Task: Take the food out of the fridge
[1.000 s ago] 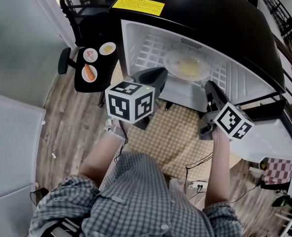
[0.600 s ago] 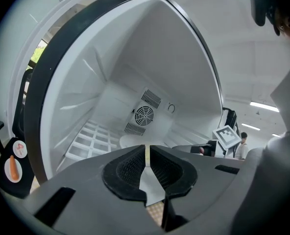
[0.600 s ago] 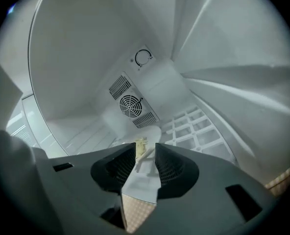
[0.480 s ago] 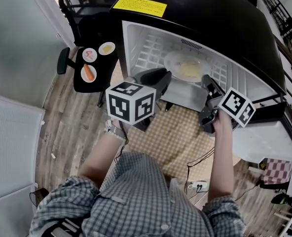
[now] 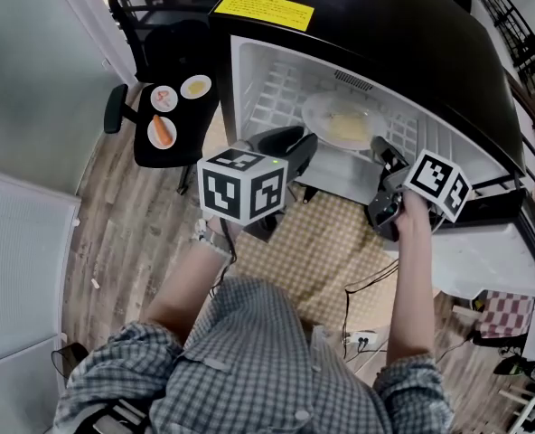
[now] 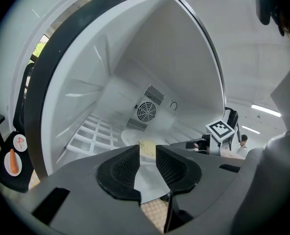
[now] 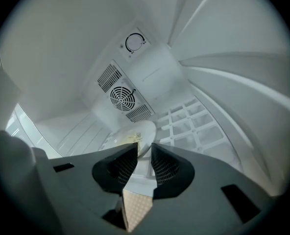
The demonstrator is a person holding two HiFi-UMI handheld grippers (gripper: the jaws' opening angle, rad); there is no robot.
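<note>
Wood flooring surrounds the open fridge [image 5: 258, 80]. The left gripper [image 5: 304, 141], its jaws just opened, holds nothing. The plate of food [image 5: 342, 121] sits toward the shelf's front edge. The right gripper [image 5: 382, 155] is parted and empty. The plate looks stiff, slick and breakable, so pinching opposite rims seems best.

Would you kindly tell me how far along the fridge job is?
Done: the fridge is open, and three small plates sit on the chair outside. In hand: nothing; the left claw has just been opening and, like the right claw, is open and empty, aimed at the plate on the shelf. Left: grip that plate and lift it out.
</note>
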